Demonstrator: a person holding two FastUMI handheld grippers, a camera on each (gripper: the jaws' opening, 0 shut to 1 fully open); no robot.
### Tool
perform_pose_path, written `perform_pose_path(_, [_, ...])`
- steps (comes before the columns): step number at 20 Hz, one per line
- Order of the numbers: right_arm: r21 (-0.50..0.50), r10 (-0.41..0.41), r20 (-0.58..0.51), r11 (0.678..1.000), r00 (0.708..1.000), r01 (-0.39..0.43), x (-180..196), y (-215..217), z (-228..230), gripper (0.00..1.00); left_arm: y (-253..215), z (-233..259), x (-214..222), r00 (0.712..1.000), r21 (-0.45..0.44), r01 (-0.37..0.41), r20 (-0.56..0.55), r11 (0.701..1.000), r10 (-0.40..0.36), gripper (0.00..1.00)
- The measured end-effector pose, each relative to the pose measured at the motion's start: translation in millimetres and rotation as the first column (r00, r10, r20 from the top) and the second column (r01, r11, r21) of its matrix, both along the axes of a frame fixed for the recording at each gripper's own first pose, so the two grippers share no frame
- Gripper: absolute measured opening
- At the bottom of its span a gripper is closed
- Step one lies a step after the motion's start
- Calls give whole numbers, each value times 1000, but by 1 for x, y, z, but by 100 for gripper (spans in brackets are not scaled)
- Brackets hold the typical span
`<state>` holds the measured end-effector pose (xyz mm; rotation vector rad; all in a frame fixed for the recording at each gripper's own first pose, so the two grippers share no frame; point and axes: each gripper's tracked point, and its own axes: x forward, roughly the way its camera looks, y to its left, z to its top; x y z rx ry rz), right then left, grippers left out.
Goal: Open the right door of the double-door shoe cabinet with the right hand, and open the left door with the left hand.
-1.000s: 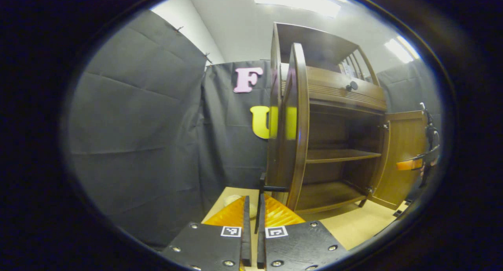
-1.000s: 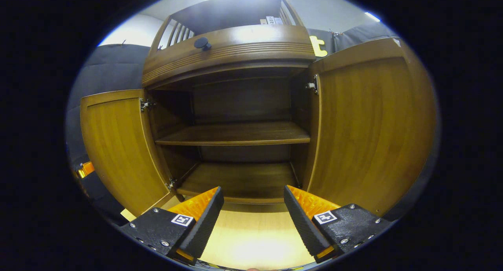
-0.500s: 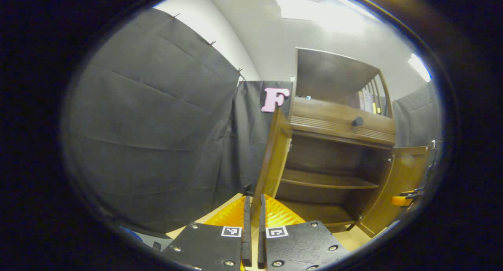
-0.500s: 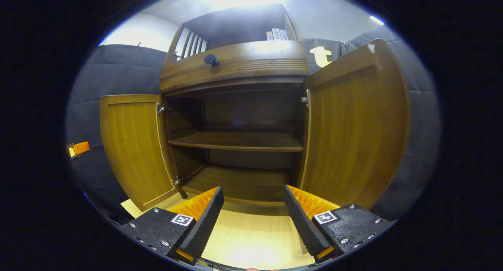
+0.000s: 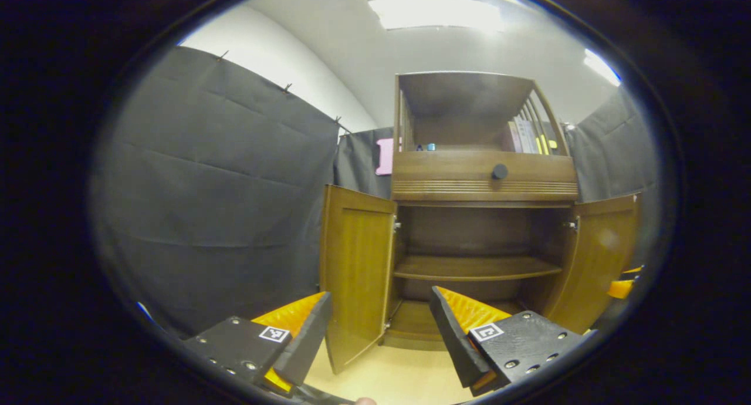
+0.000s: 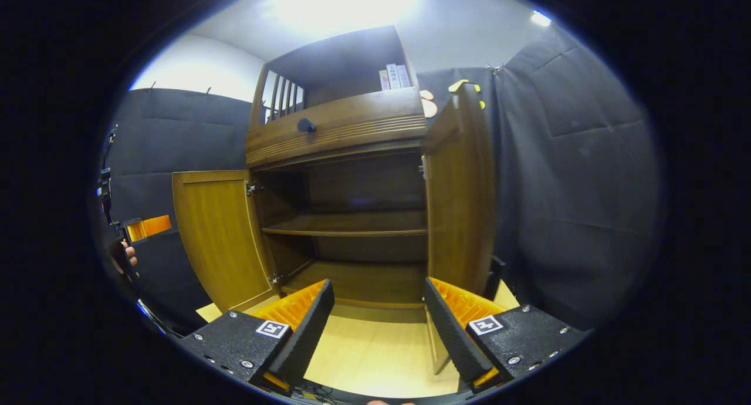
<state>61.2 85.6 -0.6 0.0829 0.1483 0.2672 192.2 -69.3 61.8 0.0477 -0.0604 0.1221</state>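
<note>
The brown wooden shoe cabinet (image 5: 484, 182) stands ahead with both doors swung out. In the left gripper view the left door (image 5: 358, 270) hangs open just beyond my left gripper (image 5: 378, 331), which is open and holds nothing. The right door (image 5: 598, 258) is open at the far right, with the right gripper (image 5: 622, 287) peeking past it. In the right gripper view my right gripper (image 6: 378, 323) is open and empty in front of the cabinet (image 6: 340, 129). The right door (image 6: 463, 193) stands edge-on beyond its right finger. The left door (image 6: 220, 235) is open wide, with the left gripper (image 6: 146, 226) and a hand (image 6: 126, 255) left of it.
Inside are a middle shelf (image 5: 469, 268) and a bottom board, both bare. A drawer with a dark knob (image 5: 499, 171) sits above the doors, and books (image 5: 528, 138) stand on the top shelf. The cabinet rests on a light wooden floor board (image 6: 375, 358). Black cloth walls close in on both sides.
The left gripper, shut beside the left door's edge earlier, has opened, drawn back and turned to face the cabinet. The right gripper has backed away, still open. The right door has swung wider.
</note>
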Motion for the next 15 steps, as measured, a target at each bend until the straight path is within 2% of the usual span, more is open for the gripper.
perform_pose_path(1, [12,-11,7,1000,1000,11,-2,-8,3,95,-4,0,0,1000,-6,1,0,1000,-1,100])
perform_pose_path(3, [26,-31,19,999,999,30,-9,-20,7,92,-18,-4,-2,1000,-42,10,-9,999,-10,100])
perform_pose_path(5, [24,-52,29,998,998,52,-15,-32,9,95,-25,-7,-3,999,-75,13,-29,997,-16,100])
perform_pose_path(6, [21,-63,34,998,997,62,-15,-35,10,91,-25,-7,-3,999,-82,11,-37,997,-14,100])
perform_pose_path(9, [29,-96,44,995,994,95,-17,-37,14,91,-24,-2,-5,999,-79,22,-29,997,-25,95])
perform_pose_path(10, [34,-106,43,994,993,104,-19,-35,14,95,-22,-4,-4,999,-75,24,-31,997,-27,95])
perform_pose_path(11, [39,-115,40,993,993,114,-21,-32,14,91,-21,-7,-3,999,-69,27,-33,997,-29,95])
perform_pose_path(13, [41,-138,20,990,990,137,-25,-28,9,91,-13,-12,-4,999,-50,14,-51,999,-17,95])
perform_pose_path(14, [36,-152,11,988,988,152,-29,-27,6,91,-10,-12,-4,999,-37,15,-50,999,-16,100])
perform_pose_path(15, [29,-164,1,986,986,164,-30,-26,3,91,-6,-14,-4,998,-32,15,-55,999,-16,100])
